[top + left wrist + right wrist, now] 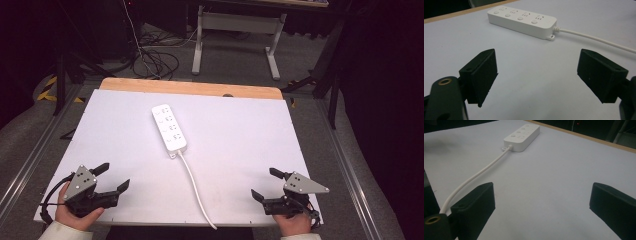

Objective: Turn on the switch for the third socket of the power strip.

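A white power strip (169, 128) lies near the middle of the table (240, 140), toward the far edge. Its cord (196, 186) runs to the near edge. The left hand-held gripper (114, 177) and right hand-held gripper (264, 184) wait by the near corners, both wide open and empty. Nothing blocks the way. A snagged cord could drag the strip.

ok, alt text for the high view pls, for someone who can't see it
A white power strip lies mid-table on a white table, its cable trailing to the near edge. At the near corners a person's hands hold the left gripper and right gripper, both open, empty, apart from the strip.
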